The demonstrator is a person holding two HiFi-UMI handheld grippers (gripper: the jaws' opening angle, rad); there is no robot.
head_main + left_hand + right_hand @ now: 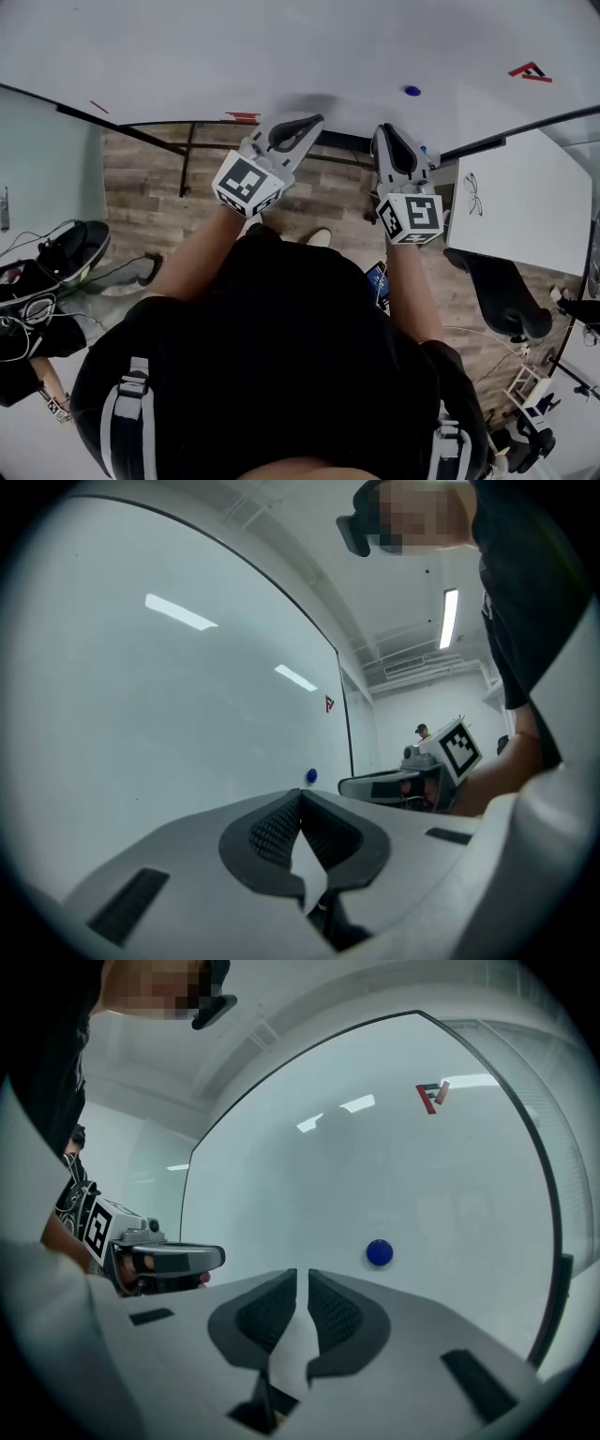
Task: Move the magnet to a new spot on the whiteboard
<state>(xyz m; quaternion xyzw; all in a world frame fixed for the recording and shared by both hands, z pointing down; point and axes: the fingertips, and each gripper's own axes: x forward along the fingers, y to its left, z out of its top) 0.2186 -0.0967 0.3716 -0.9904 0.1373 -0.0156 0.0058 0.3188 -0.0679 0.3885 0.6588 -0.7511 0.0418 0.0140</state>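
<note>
Whiteboard [281, 56]: a wide white face across the far side of the scene. Both grippers are held level towards it and neither touches it.

Left gripper [301, 794]: sits to the left of the right one, so it is the farther of the two from the magnet. In its own view the pads meet at the tips, jaws together with nothing between them.

Right gripper [302, 1274]: the nearer one. Its jaws stand a narrow slit apart with only bare board showing through the gap. It holds nothing and nothing rests on the pads.

Magnet [379, 1252]: a small round blue disc stuck flat on the whiteboard, untouched. Being round, it has no long axis to line up with. In the right gripper view it lies ahead, a little right of the jaw line. In the head view it sits just far and right of that gripper's tips.

Judgement: the right gripper needs to shift right and go farther in, and the slit looks too narrow for the disc.
</note>
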